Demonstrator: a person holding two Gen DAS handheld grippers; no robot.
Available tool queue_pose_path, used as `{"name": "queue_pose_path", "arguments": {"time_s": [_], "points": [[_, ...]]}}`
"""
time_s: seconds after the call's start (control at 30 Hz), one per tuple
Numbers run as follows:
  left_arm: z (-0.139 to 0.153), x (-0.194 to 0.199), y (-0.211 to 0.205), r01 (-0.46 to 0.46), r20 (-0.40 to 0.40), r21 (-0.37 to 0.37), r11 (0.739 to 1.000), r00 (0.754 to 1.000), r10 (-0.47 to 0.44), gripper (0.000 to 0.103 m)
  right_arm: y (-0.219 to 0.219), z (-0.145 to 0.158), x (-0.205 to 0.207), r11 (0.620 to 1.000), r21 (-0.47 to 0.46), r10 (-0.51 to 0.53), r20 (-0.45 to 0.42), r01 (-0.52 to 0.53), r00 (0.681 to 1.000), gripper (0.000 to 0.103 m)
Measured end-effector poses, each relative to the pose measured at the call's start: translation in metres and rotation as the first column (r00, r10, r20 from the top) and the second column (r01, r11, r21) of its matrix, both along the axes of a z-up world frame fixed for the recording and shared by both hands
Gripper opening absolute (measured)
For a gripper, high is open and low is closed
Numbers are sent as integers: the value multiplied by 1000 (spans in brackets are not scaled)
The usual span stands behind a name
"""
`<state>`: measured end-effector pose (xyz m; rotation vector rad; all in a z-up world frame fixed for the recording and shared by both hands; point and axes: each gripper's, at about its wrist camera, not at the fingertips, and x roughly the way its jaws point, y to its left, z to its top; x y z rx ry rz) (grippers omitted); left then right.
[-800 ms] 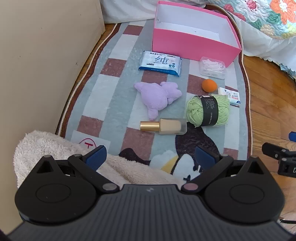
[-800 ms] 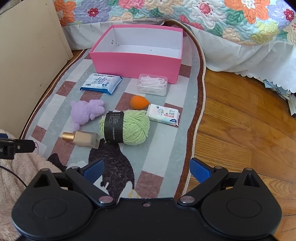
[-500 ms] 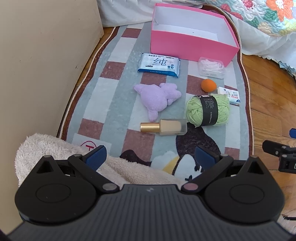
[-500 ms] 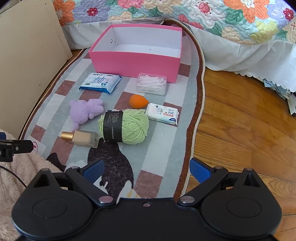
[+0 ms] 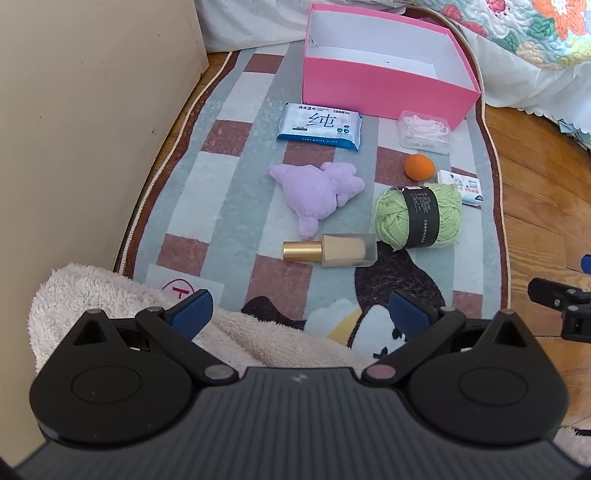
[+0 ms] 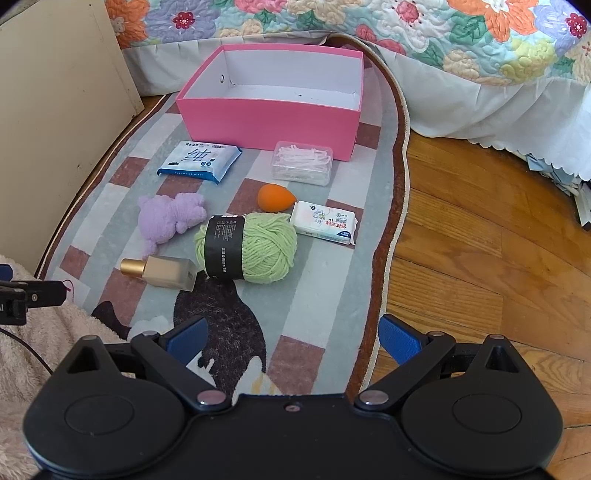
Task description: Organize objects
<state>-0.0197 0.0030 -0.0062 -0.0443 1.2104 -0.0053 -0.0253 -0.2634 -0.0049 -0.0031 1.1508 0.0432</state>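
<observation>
My left gripper (image 5: 299, 314) hangs with its blue-padded fingers spread wide and holding nothing, over a fluffy cream blanket (image 5: 110, 295) that covers the near left corner of the checked grey, white and maroon rug (image 5: 221, 177); my right gripper (image 6: 291, 338) is likewise spread apart and empty, above the rug's near right edge where it meets the wooden plank floor (image 6: 480, 258). Nearest to me on the rug lies a frosted beige bottle with a gold cap (image 5: 328, 251) on its side, cap pointing to the left edge, its base just beside a ball of light green yarn with a black paper band (image 5: 419, 218). Left of the yarn and just beyond the bottle lies a lilac plush toy (image 5: 317, 192). Beyond the yarn sits an orange egg-shaped makeup sponge (image 5: 419, 167), and near the right edge, beside the yarn, a small white tissue pack (image 6: 325, 222). Farther on lie a blue and white flat pack of wet wipes (image 5: 319, 126) and a clear plastic box of white picks (image 6: 303, 162), the latter close against the front wall of an open pink cardboard box with a white inside (image 6: 269, 122) at the rug's far end, below a floral quilt (image 6: 369, 26)
</observation>
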Motion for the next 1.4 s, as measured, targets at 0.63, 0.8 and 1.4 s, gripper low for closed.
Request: {"name": "queue_pose_path", "arguments": {"time_s": [0.63, 0.8, 1.4], "points": [[3, -3, 0, 37, 5, -5, 999, 999, -37, 103, -1, -3, -3, 1000, 0, -1, 2, 1, 1000, 100], [5, -3, 1, 41, 4, -14, 999, 999, -41, 103, -2, -4, -3, 1000, 0, -1, 0, 1, 1000, 100], [38, 25, 0, 65, 101, -87, 994, 993, -56, 103, -4, 30, -5, 982, 88, 144, 227, -168, 963, 100]]}}
